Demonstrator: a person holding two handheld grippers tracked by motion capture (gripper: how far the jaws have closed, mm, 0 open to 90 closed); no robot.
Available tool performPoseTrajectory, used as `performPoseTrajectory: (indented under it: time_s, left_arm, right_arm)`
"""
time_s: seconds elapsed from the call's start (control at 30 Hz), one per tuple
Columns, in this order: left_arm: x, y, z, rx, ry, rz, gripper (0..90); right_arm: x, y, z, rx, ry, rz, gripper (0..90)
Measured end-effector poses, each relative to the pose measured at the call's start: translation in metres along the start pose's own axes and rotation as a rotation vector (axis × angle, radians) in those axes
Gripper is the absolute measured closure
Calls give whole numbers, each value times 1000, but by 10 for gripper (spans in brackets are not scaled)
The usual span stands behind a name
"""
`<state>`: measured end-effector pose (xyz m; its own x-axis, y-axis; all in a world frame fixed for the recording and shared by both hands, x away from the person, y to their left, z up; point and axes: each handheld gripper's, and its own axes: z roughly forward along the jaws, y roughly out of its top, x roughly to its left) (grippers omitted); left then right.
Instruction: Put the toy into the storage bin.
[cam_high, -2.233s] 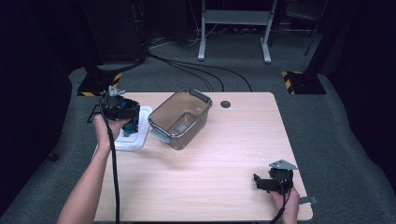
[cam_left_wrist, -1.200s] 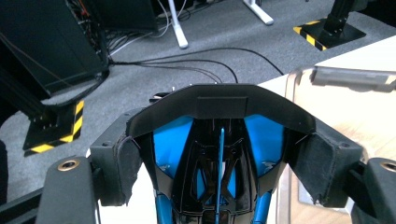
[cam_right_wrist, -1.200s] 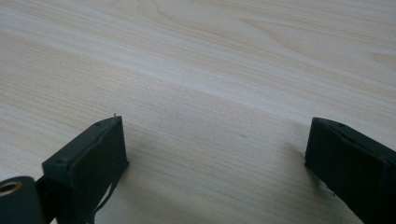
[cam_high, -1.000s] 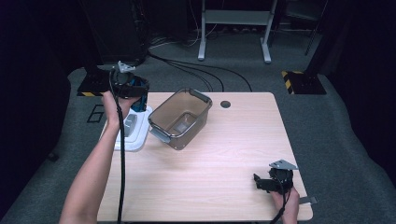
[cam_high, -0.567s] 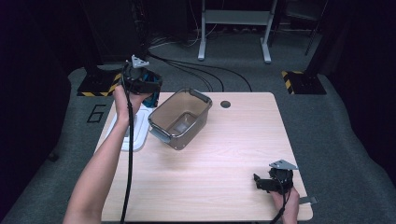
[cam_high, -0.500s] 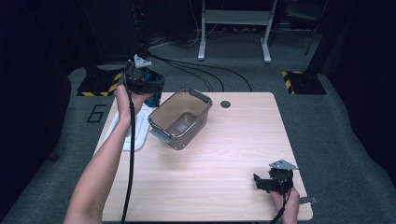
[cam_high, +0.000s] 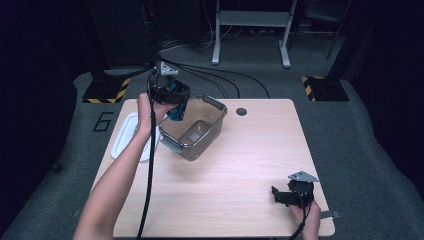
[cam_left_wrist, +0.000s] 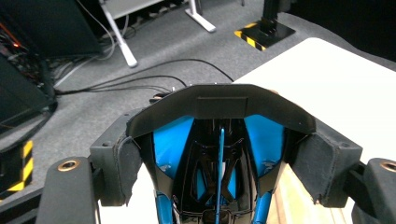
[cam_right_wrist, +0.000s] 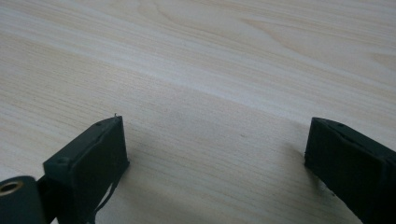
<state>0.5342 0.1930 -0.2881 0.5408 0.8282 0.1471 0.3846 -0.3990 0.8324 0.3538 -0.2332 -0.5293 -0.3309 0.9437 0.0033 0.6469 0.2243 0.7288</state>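
Note:
My left gripper (cam_high: 172, 100) is shut on a black and blue plastic object (cam_high: 176, 107) and holds it in the air over the far left rim of a clear plastic bin (cam_high: 216, 106). In the left gripper view the two pads (cam_left_wrist: 122, 164) press on the sides of this object (cam_left_wrist: 219, 107), whose black arched edge and blue panels face the camera. My right gripper (cam_high: 278, 196) rests on the wooden table (cam_high: 250, 165) near its front right corner. Its jaws (cam_right_wrist: 215, 154) stand wide apart with bare wood between them.
A white lid (cam_high: 125, 135) lies flat on the table's left side, beside the bin. A round dark cable hole (cam_high: 241, 111) sits near the far edge. Beyond the table are cables and yellow-black striped stand feet (cam_high: 320, 87) on grey carpet.
The left hand has carried the black and blue object from above the white lid rightward and a little farther, to the bin's left rim. The right gripper has stayed where it was.

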Motion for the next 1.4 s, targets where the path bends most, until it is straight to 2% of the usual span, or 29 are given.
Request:
performPoseTrajectory:
  time_s: [0.13, 0.23, 0.37, 0.83, 1.3, 1.4]
  left_arm:
    - [-7, -2, 5, 36, -26, 25, 249]
    - [-13, -3, 8, 53, -30, 48, 249]
    - [-18, -7, 15, 76, -52, 52, 249]
    - [-23, -31, 39, 168, -89, 27, 249]
    - [-16, -54, 52, 238, -130, -22, 248]
    - [-15, -58, 54, 259, -134, -18, 248]
  right_arm:
    - [0, 0, 0, 0, 0, -1, 47]
    - [0, 0, 0, 0, 0, 0, 48]
    - [0, 0, 0, 0, 0, 0, 47]
    - [-1, 0, 0, 2, 2, -16, 49]
    - [-1, 0, 0, 1, 1, -17, 49]
    - [-1, 0, 0, 1, 2, -18, 49]
